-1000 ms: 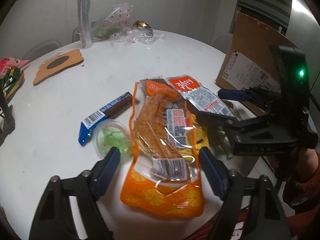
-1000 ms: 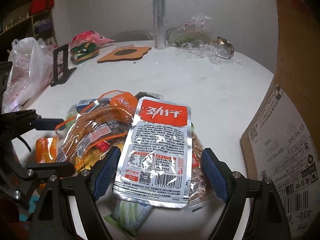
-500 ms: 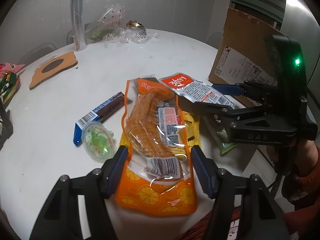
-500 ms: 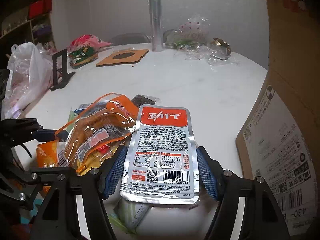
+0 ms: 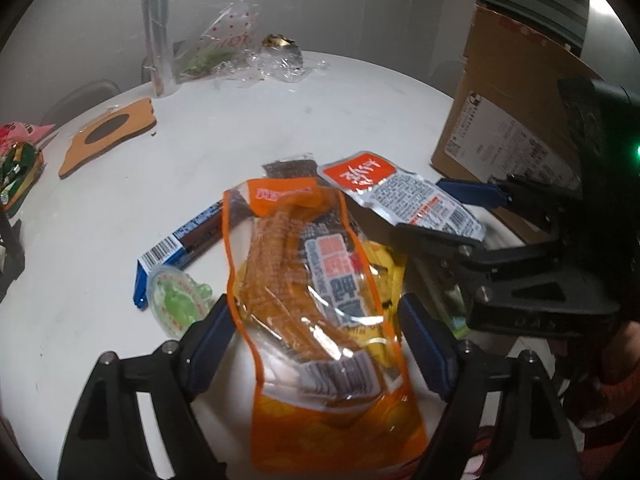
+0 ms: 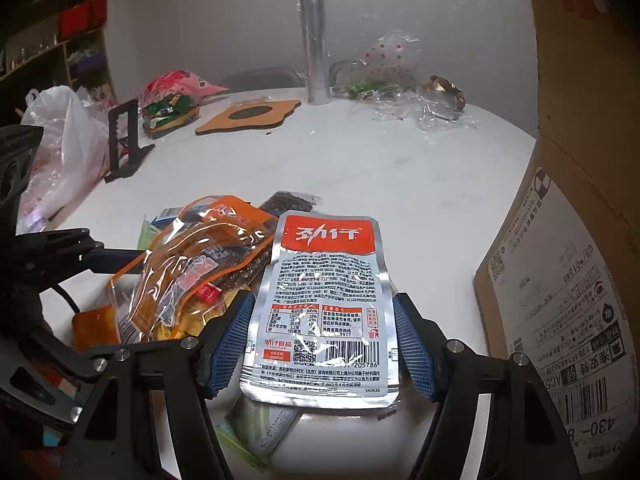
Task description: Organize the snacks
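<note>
Here, orange packet (image 5: 320, 300) between left gripper (image 5: 316, 340) pads, silver pouch (image 6: 324, 304) between right gripper (image 6: 320, 344) pads.

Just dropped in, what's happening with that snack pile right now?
Each hand works one tool at the pile on the white table. The left tool has its fingers on either side of the orange see-through packet, and the right tool straddles the silver packet with the red label. I can't tell if either is fully clamped. A blue bar and a green jelly cup lie beside the pile. A cardboard box stands at the right.
</note>
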Tool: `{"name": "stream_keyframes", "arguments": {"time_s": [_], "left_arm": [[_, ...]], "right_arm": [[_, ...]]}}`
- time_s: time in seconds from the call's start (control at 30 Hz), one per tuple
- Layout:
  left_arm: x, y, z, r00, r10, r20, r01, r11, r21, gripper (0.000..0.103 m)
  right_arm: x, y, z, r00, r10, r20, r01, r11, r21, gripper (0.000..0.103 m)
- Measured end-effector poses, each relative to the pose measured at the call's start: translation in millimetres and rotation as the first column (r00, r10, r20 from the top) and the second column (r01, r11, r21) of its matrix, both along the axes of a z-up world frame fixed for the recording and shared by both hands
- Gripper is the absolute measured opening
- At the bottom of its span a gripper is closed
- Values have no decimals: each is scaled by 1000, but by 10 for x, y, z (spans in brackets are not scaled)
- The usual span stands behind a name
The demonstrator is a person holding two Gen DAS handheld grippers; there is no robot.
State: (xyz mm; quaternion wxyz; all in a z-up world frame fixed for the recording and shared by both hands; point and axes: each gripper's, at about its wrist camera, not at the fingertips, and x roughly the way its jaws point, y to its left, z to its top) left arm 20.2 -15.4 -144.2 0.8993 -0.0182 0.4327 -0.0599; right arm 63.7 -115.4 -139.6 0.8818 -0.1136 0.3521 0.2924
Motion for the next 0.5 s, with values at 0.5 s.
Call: {"name": "stream_keyframes", "arguments": {"time_s": [0.5], "left_arm": [[-121,101,65,1000,-9,26,9,1000,-6,58]], "right_arm": [[-29,-34,43,1000,-11,13,10,1000,10,67]]}}
